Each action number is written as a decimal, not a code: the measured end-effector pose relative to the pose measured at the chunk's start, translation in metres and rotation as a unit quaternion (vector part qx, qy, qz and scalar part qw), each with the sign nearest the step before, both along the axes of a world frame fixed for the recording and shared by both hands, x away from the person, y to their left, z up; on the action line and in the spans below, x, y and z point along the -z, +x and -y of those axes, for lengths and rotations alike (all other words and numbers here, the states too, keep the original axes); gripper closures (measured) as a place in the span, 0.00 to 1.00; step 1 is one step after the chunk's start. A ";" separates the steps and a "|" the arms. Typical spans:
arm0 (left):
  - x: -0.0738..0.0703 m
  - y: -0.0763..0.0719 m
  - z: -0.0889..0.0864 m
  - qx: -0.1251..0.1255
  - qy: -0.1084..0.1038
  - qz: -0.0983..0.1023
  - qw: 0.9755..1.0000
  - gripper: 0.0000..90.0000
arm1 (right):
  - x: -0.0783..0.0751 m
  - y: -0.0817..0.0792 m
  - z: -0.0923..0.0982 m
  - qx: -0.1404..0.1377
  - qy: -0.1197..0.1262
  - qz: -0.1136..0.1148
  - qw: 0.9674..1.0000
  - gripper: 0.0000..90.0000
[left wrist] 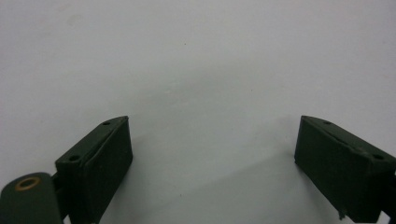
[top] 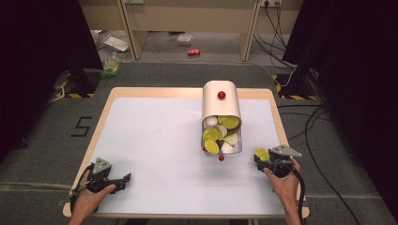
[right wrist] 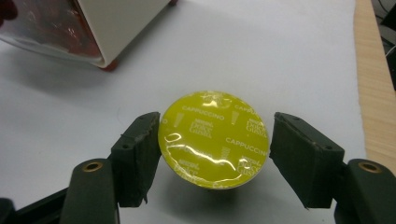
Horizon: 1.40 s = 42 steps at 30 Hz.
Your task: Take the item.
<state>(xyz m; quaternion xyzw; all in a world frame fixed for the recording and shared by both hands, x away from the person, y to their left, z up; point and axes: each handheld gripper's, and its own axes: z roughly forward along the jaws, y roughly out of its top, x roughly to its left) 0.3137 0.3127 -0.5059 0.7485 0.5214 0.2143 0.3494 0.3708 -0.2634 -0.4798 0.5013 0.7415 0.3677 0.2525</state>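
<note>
A person is working two hand-held tongs over a white counter, where a cream capsule dispenser with a red knob is lying on its side, its clear drawer spilling yellow and white coffee capsules toward the person. The right tongs are bracketing a single yellow cappuccino capsule, foil lid up, sitting on the counter just right of the dispenser's open end. The left jaw is touching the capsule's rim; the right jaw is standing a little clear, so the grip appears not yet closed. The left tongs are resting spread wide and empty, well to the left of the dispenser near the counter's front edge. To take the capsule cleanly, the squeeze should likely land on the rigid rim, centred across its widest point, gently enough not to dent the foil or squirt the capsule sideways.
</note>
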 end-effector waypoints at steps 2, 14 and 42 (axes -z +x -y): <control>0.000 0.000 0.000 0.000 0.000 0.000 1.000 0.12 | -0.003 -0.001 0.001 0.001 0.005 0.007 1.000 0.37; 0.000 0.000 0.000 0.000 0.000 0.000 1.000 0.12 | -0.015 -0.006 -0.005 -0.006 0.026 0.039 0.999 0.38; 0.000 0.000 0.000 0.001 -0.001 0.000 1.000 0.12 | -0.049 -0.036 -0.018 -0.032 0.062 0.099 0.993 0.36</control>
